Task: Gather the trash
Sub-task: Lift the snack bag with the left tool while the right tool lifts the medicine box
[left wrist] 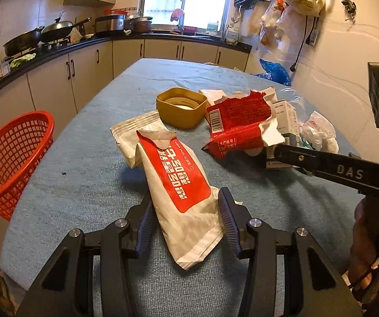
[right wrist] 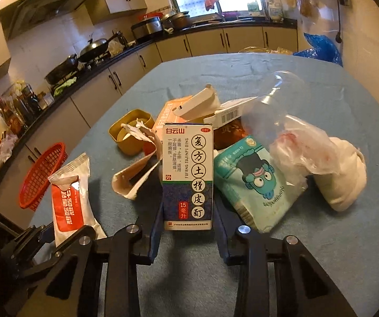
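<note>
My left gripper (left wrist: 186, 208) stands with its jaws on both sides of a white and red wet-wipe packet (left wrist: 178, 185) lying on the blue tablecloth; the pads touch its sides. The packet also shows in the right wrist view (right wrist: 70, 198). My right gripper (right wrist: 188, 227) grips a white and blue medicine box (right wrist: 188, 177) between its pads. A torn red carton (left wrist: 239, 121), a teal cartoon packet (right wrist: 255, 182), a clear plastic bag (right wrist: 303, 145) and white wrapping (right wrist: 345, 179) lie in a pile. A red mesh basket (left wrist: 9, 158) sits at the table's left edge.
A yellow square container (left wrist: 181, 108) stands mid-table behind the packet. The blue tablecloth (left wrist: 89, 163) covers the table. Kitchen counters with pans (left wrist: 54, 30) run along the left and back. A blue bag (left wrist: 275, 71) lies beyond the table's far right corner.
</note>
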`<state>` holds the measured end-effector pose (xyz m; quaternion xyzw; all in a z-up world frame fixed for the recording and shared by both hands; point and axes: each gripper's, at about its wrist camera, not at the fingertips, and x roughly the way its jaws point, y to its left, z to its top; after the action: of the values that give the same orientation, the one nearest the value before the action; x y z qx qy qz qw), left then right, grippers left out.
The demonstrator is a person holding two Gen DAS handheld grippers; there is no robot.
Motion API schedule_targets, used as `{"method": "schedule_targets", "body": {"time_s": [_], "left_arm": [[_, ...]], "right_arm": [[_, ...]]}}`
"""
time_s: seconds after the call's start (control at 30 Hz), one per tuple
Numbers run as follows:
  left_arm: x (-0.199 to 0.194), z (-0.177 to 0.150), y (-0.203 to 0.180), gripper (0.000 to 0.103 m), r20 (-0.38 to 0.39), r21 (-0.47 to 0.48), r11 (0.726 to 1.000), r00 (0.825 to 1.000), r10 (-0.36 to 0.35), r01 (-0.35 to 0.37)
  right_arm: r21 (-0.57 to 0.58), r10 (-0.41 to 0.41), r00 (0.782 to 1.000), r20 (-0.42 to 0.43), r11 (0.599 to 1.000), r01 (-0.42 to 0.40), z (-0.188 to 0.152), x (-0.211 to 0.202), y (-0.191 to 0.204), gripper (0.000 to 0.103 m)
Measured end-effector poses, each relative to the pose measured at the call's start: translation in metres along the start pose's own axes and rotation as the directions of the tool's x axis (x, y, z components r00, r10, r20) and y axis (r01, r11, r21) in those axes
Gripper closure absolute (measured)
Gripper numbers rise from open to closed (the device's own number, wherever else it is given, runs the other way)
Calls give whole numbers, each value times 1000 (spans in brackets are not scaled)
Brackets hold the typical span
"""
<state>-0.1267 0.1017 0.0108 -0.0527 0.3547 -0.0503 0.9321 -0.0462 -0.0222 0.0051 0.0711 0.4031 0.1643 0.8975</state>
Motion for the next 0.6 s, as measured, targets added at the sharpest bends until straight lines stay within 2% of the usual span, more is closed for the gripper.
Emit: {"method": "schedule_targets", "body": {"time_s": [0.3, 0.6], "left_arm": [[-12, 1, -16, 57, 54, 47, 999, 999, 0, -3], [-26, 5, -34, 57, 94, 93, 996, 996, -3, -5]], "right_arm": [[33, -11, 995, 96, 999, 8, -10, -46, -17, 66], [35, 9, 989, 146, 999, -14, -17, -75, -19, 66]]}}
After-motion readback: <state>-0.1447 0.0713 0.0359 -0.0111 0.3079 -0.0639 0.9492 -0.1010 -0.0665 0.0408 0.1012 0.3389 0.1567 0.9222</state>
